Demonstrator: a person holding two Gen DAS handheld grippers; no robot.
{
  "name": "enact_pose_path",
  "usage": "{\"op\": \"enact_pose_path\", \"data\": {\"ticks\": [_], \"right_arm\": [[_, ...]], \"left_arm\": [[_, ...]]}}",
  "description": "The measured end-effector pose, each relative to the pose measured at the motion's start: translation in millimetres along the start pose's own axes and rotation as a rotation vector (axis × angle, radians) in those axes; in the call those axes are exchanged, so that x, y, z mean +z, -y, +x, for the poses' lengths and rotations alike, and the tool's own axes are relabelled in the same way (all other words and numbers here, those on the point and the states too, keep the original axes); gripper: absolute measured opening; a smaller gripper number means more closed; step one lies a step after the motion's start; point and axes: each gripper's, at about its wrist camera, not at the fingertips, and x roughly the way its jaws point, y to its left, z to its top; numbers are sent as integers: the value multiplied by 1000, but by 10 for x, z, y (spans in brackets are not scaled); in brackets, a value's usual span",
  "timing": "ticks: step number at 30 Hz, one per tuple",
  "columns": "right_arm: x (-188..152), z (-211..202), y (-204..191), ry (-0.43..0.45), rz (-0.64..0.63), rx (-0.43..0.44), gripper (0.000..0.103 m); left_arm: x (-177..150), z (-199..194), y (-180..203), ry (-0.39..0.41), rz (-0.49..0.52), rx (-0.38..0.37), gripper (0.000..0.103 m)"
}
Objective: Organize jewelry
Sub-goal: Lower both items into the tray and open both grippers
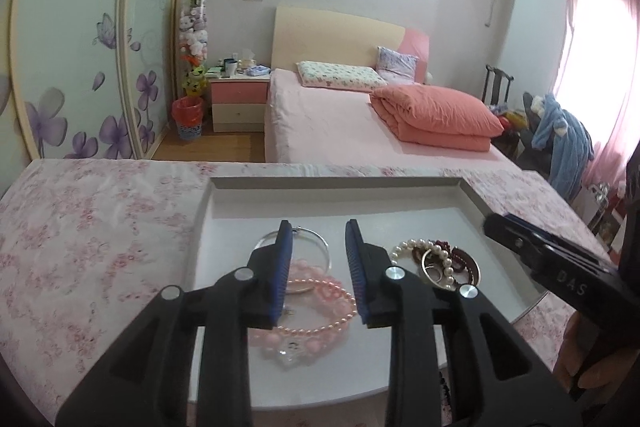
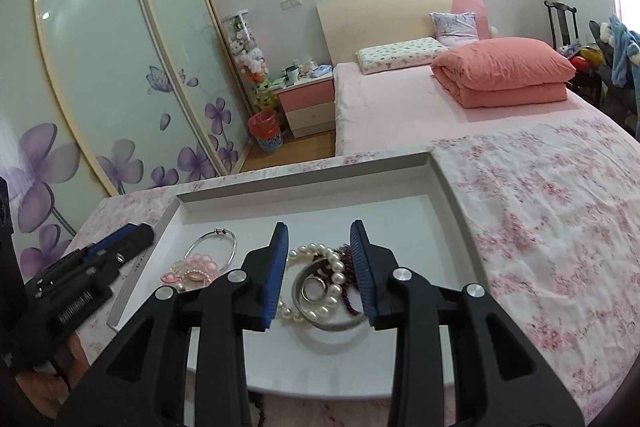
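I see a bedroom w/ pink bed (image 1: 340, 123), folded quilt (image 1: 436, 117), nightstand (image 1: 239, 99), floral wardrobe doors (image 2: 100, 67), bright pink-curtained window (image 1: 592, 67) at right.

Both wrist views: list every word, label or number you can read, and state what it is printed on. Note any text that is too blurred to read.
"DAS" – embossed on the black body of the right gripper, seen in the left wrist view.
Embossed lettering on the left gripper body, in the right wrist view – too blurred to read.
Small print on the white tray rim – too small to read.
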Motion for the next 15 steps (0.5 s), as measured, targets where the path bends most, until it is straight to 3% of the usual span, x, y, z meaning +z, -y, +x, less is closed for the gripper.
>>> {"op": "enact_pose_path", "data": {"ticks": [8,15], "right_arm": [[-82,-247,-56,6,-16,7,34],[-256,-388,-116,-47,-43,19,33]], "left_arm": [[-46,-334,-128,24,-31,11,29],[-258,-646,-208,11,-30,22,36]]}}
